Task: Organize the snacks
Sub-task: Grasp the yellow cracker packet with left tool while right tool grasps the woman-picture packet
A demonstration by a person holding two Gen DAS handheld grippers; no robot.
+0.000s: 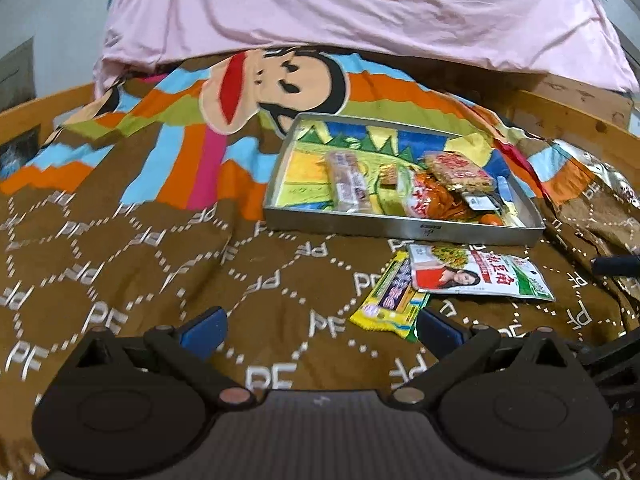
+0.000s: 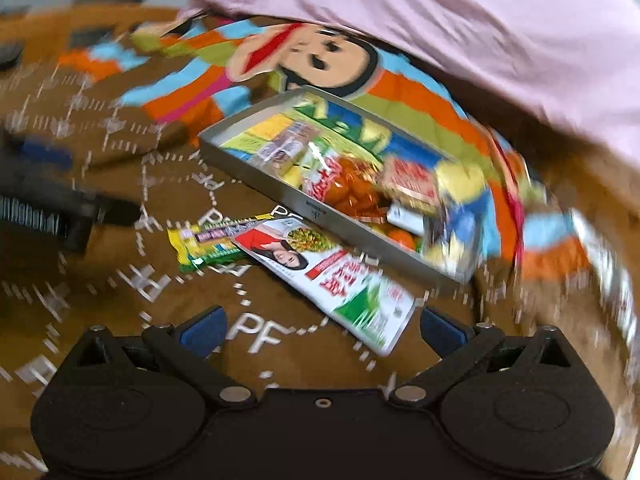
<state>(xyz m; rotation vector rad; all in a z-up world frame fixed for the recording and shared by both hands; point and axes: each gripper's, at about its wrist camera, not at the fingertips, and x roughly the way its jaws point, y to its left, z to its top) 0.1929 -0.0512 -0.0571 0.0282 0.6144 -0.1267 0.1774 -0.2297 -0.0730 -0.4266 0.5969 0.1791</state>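
A shallow metal tray (image 1: 400, 227) (image 2: 256, 178) lies on the brown patterned blanket and holds several snack packs. In front of it lie a white, red and green pouch (image 1: 480, 272) (image 2: 332, 276) and a yellow-green bar pack (image 1: 392, 296) (image 2: 212, 246), the pouch overlapping the bar. My left gripper (image 1: 320, 330) is open and empty, just short of the bar pack. My right gripper (image 2: 322, 330) is open and empty, with the pouch's near corner between its fingertips. The right wrist view is motion-blurred.
A pink sheet (image 1: 360, 8) hangs over the back of the bed. A wooden bed rail (image 1: 576, 116) runs at the far right. A silver foil bag (image 1: 612, 184) lies right of the tray. The other gripper shows at the left of the right wrist view (image 2: 44, 200).
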